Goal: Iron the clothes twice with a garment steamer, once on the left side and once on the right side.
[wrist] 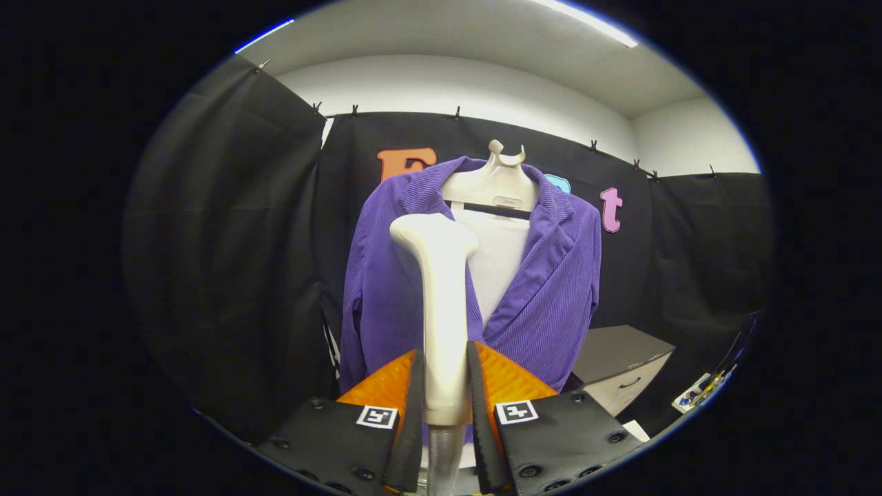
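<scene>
Clamped in my claw (446,386), both fingers pressing it, the steamer (438,289) faces the purple jacket (551,289); I'd keep its head flat, stroking slowly down one side.

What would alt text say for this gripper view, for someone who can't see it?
The claw is shut on the handle of a white garment steamer, held upright in front of a purple corduroy jacket. The jacket hangs open on a pale hanger over a white shirt, against black cloth, with a grey drawer cabinet beyond it.
</scene>
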Demonstrator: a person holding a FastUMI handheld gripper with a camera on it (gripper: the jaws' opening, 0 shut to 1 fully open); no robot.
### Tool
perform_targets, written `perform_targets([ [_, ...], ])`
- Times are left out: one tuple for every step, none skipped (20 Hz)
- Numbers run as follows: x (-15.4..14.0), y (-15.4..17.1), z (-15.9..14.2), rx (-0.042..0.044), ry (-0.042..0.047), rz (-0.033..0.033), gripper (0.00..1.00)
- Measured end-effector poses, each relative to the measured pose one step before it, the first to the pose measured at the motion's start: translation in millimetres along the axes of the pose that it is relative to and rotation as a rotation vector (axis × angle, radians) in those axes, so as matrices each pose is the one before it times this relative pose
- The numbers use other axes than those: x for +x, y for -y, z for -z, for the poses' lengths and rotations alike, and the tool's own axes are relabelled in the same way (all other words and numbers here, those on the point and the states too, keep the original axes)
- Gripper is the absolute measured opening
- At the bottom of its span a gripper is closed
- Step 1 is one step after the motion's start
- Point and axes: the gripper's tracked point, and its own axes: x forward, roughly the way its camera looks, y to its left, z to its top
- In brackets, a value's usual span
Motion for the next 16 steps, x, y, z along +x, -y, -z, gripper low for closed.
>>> perform_targets([
  [-0.17,-1.05,5.07,-0.00214,-0.00617,-0.00654,0.39],
  [0.12,-0.48,7.14,-0.00274,-0.01005,-0.0063,0.39],
  [0.35,-0.51,6.42,-0.00169,-0.01056,-0.00608,0.39],
  [0.6,0.16,4.89,-0.00003,-0.00625,-0.00623,0.39],
  [-0.57,1.65,2.26,0.00087,-0.00374,-0.00835,0.39],
  [1.77,0.83,3.22,-0.00226,-0.00441,-0.00962,0.39],
  [1.94,-0.26,5.15,-0.00192,-0.00667,-0.00984,0.39],
  [-0.21,0.23,5.46,0.00441,-0.00577,-0.01116,0.39],
  [0.38,1.1,4.89,0.00416,-0.00514,-0.00999,0.39],
  [-1.1,0.93,4.75,0.00669,-0.00338,-0.00923,0.39],
  [-0.72,0.69,5.22,0.00616,-0.00248,-0.00959,0.39],
  [-2.01,1.22,7.55,-0.00576,-0.01352,-0.00799,0.39],
  [-1.64,1.13,7.35,-0.00344,-0.00801,-0.00614,0.39],
  [-0.04,1.42,8.05,-0.00489,-0.01048,-0.00425,0.39],
  [-0.12,0.98,8.69,-0.00921,-0.01436,-0.00287,0.39],
  [-1.12,-0.01,7.23,-0.0153,-0.0064,-0.00103,0.39],
])
